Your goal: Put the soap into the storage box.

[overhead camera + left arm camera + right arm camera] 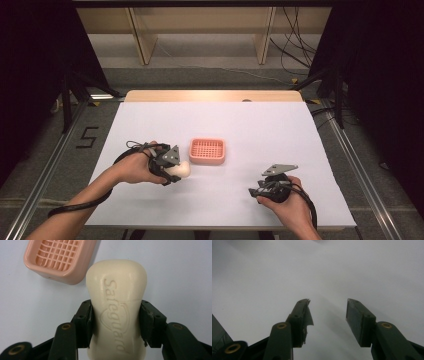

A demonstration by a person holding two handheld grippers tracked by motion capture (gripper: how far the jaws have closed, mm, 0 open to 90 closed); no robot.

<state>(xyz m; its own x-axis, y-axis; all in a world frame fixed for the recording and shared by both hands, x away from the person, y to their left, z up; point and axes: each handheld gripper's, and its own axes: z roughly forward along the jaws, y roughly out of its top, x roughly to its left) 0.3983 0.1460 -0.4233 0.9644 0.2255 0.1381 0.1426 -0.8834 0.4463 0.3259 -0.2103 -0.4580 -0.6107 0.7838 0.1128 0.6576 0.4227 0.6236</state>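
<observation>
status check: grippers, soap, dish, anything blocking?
Left hand-held gripper shut on soap bar, beside the pink soap dish. Right hand-held gripper open, nothing between its jaws, over bare white table. Dish empty; nothing in the way.

A white-covered counter point(280, 125) with a bare wooden far edge stands on grey carpet floor point(210, 75), pale wooden shelf legs point(142, 42) at the frame's top, black curtains point(385, 75) at both sides, cables point(295, 47) upper right.

- one cream soap bar point(116, 307), just beside the pink soap dish point(207, 151)
- one pink soap dish
- two handheld grippers: left gripper point(172, 170) beside the dish, right gripper point(257, 192) well apart from it
</observation>
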